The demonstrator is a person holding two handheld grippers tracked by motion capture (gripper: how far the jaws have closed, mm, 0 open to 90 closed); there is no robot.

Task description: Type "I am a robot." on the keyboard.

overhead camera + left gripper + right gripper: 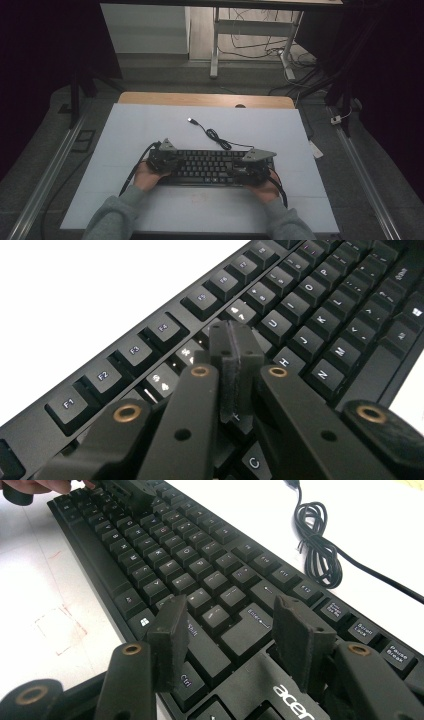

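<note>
A black Acer keyboard [207,167] lies across the near middle of the white table top [150,125]. My left gripper [167,161] rests over the keyboard's left end. In the left gripper view its jaws [235,340] are shut pad against pad, nothing between them, tips down among the keys [310,305] near the letter rows. My right gripper [245,167] hovers over the keyboard's right end. In the right gripper view it [232,625] stands open above the Shift and Enter keys [165,555], and the left gripper [125,492] shows far off.
The keyboard's black cable [215,135] runs in a loose coil toward the back, ending in a USB plug [191,120] lying free on the table. The coil [320,550] lies just beyond the function row. Desk legs and floor cables stand behind the table.
</note>
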